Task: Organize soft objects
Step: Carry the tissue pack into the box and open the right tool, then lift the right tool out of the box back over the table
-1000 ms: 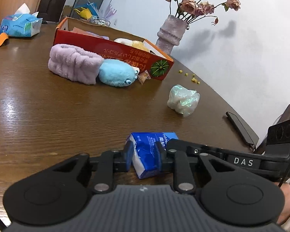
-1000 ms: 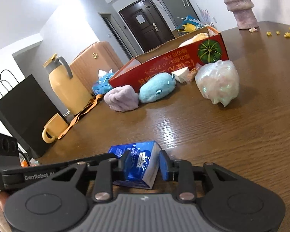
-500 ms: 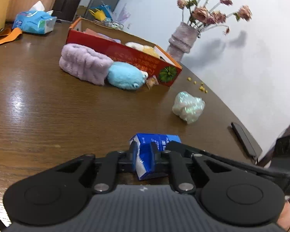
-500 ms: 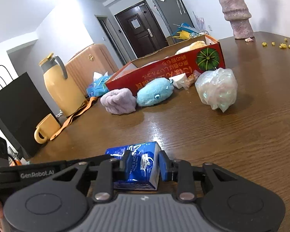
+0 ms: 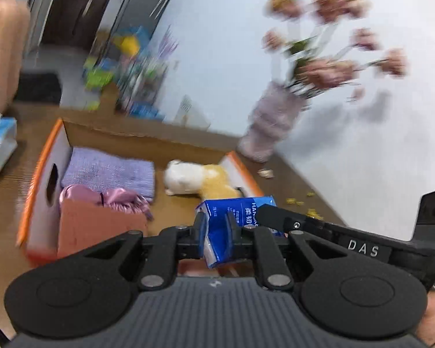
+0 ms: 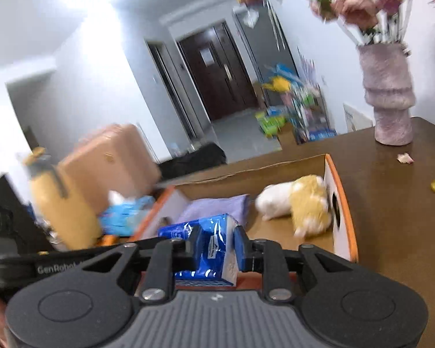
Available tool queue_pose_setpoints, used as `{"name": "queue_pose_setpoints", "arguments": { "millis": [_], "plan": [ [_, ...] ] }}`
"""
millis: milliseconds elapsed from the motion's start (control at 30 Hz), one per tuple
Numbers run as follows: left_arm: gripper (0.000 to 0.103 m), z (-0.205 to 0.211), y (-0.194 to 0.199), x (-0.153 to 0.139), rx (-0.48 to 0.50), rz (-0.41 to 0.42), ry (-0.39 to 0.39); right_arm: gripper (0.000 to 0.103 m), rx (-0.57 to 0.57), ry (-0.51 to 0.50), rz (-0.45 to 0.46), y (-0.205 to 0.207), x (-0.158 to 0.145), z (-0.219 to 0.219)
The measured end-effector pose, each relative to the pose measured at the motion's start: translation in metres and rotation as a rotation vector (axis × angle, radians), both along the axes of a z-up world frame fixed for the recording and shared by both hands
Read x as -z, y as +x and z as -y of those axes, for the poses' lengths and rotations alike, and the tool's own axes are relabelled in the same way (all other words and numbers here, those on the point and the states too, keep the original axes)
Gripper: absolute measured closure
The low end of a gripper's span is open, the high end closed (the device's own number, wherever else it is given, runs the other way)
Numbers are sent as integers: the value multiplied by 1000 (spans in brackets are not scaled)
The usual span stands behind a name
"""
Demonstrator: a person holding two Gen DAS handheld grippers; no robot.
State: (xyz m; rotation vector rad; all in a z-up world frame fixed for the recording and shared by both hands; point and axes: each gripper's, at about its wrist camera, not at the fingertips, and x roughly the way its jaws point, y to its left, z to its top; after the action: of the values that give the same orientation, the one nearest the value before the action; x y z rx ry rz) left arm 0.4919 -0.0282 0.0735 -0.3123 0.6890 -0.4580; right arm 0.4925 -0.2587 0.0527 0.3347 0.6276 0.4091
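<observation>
A blue tissue pack (image 5: 237, 210) hangs in the air over the open red cardboard box (image 5: 43, 179), gripped from both sides. My left gripper (image 5: 216, 223) is shut on its near end. In the right wrist view the same pack (image 6: 177, 232) sits between the pads of my right gripper (image 6: 217, 239), whose jaws are closing and squeezing the wrapper. Inside the box lie a folded purple towel (image 5: 110, 174), a pink satin bundle (image 5: 116, 198) and a white and yellow plush (image 5: 194, 179). The plush (image 6: 298, 203) rests against the box's end wall (image 6: 342, 217).
A fuzzy vase (image 6: 388, 101) of flowers stands on the brown table beyond the box. A light blue tissue box (image 5: 0, 145) sits left of the box. A yellow jug (image 6: 61, 203) and a tan suitcase (image 6: 110, 162) are at the far left.
Both grippers lifted the blue pack off the table and carried it forward over the red box. The purple roll, blue plush and shiny bag have dropped out of view.
</observation>
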Motion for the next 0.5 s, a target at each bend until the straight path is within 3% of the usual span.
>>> {"name": "queue_pose_setpoints", "arguments": {
  "millis": [100, 200, 333, 433, 500],
  "plan": [
    [90, 6, 63, 23, -40, -139, 14, 80, 4, -43, -111, 69, 23, -5],
    [89, 13, 104, 48, -67, -229, 53, 78, 56, -86, -182, 110, 51, -15],
    [87, 19, 115, 55, -100, -207, 108, 78, 43, -177, -219, 129, 74, -35],
    [81, 16, 108, 49, -68, -182, 113, 65, 56, -183, -203, 126, 71, -30],
    [79, 13, 101, 39, -61, -147, 139, 64, 71, -184, -189, 122, 61, -22]
  ]
}}
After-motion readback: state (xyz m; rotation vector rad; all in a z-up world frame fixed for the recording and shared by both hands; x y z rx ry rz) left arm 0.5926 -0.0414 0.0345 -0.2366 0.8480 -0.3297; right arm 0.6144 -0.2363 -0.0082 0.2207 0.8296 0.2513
